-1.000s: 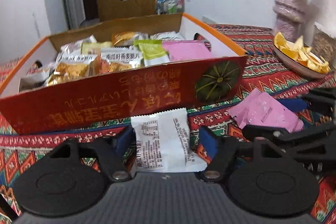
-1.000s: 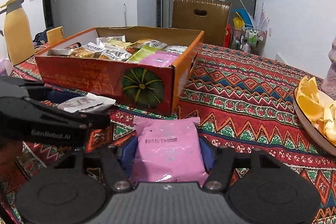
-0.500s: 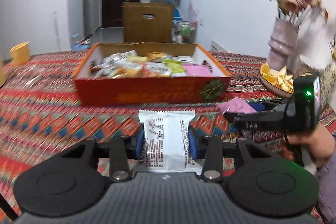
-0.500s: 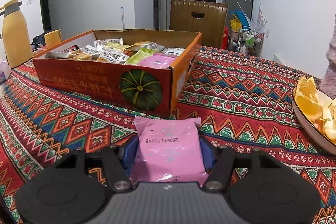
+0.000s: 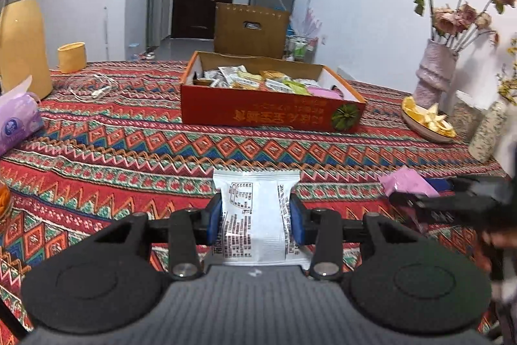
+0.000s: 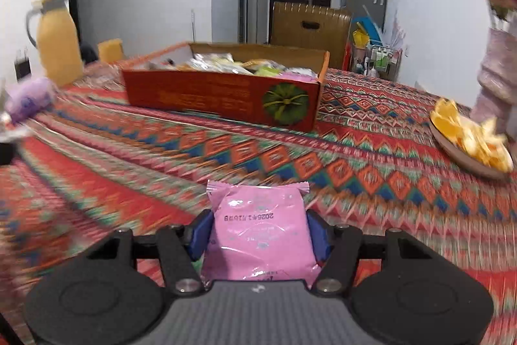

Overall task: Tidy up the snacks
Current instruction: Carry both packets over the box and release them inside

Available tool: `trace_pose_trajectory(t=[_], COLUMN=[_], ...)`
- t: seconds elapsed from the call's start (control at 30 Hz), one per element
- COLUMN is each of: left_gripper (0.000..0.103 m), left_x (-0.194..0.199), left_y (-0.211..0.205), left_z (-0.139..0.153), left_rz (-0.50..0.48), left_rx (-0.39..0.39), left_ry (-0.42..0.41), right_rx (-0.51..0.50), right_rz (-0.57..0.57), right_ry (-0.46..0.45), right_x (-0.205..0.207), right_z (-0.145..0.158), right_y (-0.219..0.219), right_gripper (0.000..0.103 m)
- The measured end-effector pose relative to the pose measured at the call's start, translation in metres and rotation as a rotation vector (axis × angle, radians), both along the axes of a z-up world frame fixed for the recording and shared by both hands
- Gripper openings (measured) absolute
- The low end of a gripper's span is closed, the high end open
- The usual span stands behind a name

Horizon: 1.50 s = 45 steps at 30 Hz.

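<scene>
From the left wrist camera, the left gripper is partly closed, its blue pads pressing both sides of a white snack packet printed with black text. The packet sticks out forward beyond the fingertips, above the patterned red tablecloth. Farther off, near the middle of the table, sits the red cardboard box, open on top and filled with assorted snack packets. Far left stand a yellow thermos jug and a small yellow cup, with a purple tissue pack at the left edge. On the right are a plate of orange peel and a pale vase of dried roses. At the near right edge the right gripper shows blurred, with a pink packet in it.

From the right wrist camera, which is smeared by motion, the right gripper is also partly closed, both blue pads against the sides of the pink packet, which carries a printed date line. The packet is held off the tablecloth. The red box lies far ahead, slightly left, its green pumpkin emblem facing the camera. The plate of orange peel is at the right, the thermos jug far left.
</scene>
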State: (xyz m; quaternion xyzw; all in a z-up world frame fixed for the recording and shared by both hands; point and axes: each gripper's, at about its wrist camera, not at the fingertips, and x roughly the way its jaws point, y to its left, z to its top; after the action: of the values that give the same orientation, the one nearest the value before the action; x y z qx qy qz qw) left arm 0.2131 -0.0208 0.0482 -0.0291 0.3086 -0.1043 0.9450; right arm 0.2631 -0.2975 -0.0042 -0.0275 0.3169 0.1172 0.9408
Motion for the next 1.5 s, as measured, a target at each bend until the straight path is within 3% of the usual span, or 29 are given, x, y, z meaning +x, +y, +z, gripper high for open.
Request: trace_pose_trajectory(t=[0.1, 0.27, 0.43, 0.67, 0.9, 1.03, 1.17, 1.3, 1.5], left_gripper=[0.041, 0.041, 0.041, 0.041, 0.041, 0.041, 0.041, 0.041, 0.041], left_x=[-0.005, -0.007, -0.001, 0.054, 0.149, 0.226, 0.293, 0.353, 0.407], left_y=[0.0, 0.004, 0.008, 0.01, -0.002, -0.012, -0.034, -0.057, -0.071], left_z=[-0.004, -0.005, 0.004, 0.054, 0.094, 0.093, 0.075, 0.043, -0.001], left_rz=[-0.032, -0.056, -0.069, -0.109, -0.109, -0.103, -0.087, -0.069, -0.041], left_rx=[-0.009, -0.02, -0.019, -0.024, -0.04, -0.092, -0.106, -0.104, -0.127], left_ry=[0.009, 0.008, -0.019, -0.127, -0.164, -0.071, 0.002, 0.107, 0.21], right_rx=[0.077, 0.122, 0.098, 0.084, 0.063, 0.069, 0.074, 0.141, 0.038], right_rz=[-0.031, -0.078, -0.072, 0.004, 0.072, 0.085, 0.062, -0.006, -0.116], right_ry=[-0.015, -0.009, -0.034, -0.161, -0.261, -0.224, -0.151, -0.038, 0.032], right_x=[-0.045, -0.073, -0.07, -0.037, 0.06, 0.144, 0.229, 0.306, 0.376], right_z=[0.006, 0.008, 0.018, 0.064, 0.122, 0.131, 0.115, 0.082, 0.034], right_y=[0.009, 0.018, 0.023, 0.016, 0.009, 0.009, 0.012, 0.007, 0.016], right_gripper=[0.061, 0.061, 0.061, 0.061, 0.061, 0.061, 0.061, 0.061, 0.063])
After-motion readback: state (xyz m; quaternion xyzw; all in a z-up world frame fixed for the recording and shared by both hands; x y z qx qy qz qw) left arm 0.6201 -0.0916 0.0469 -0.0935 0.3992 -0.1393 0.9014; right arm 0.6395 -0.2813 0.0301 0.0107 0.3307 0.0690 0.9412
